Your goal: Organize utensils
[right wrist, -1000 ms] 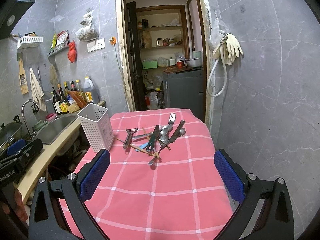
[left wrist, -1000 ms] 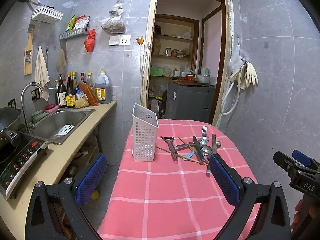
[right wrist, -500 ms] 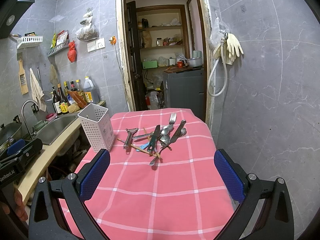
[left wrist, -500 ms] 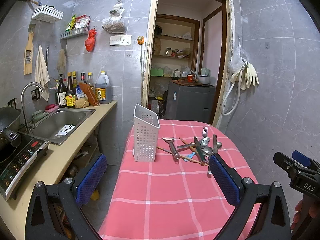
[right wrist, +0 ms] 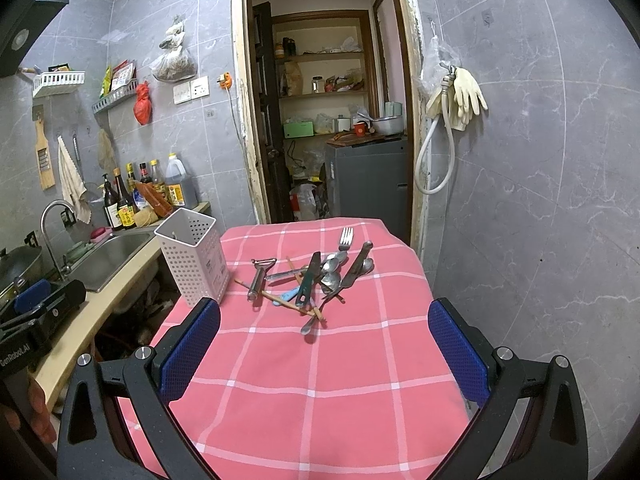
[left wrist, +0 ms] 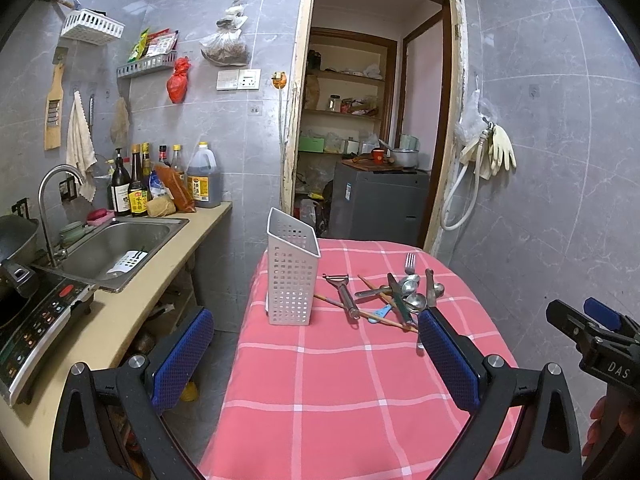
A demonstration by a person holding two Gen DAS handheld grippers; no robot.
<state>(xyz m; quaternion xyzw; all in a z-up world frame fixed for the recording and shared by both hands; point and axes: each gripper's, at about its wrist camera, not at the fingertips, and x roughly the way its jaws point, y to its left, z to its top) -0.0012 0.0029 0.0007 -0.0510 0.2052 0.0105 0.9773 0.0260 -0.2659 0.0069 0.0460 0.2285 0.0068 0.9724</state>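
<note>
A white perforated utensil holder (left wrist: 292,276) (right wrist: 193,258) stands upright at the left edge of the pink checked tablecloth (left wrist: 328,392) (right wrist: 320,376). To its right lies a heap of utensils (left wrist: 394,294) (right wrist: 316,278): a peeler (right wrist: 258,278), a fork (right wrist: 346,238), spoons, knives and wooden chopsticks. My left gripper (left wrist: 316,354) is open, low over the near part of the table, short of the holder. My right gripper (right wrist: 324,346) is open too, well short of the heap. Both hold nothing.
A counter with a steel sink (left wrist: 116,246), an induction hob (left wrist: 32,320) and several bottles (left wrist: 136,188) runs along the left. An open doorway (left wrist: 360,140) lies behind the table. A hose and rubber gloves (right wrist: 460,96) hang on the right wall.
Both grippers have crept slightly forward toward the table; the holder and heap look a touch nearer. Nothing on the table has moved.
</note>
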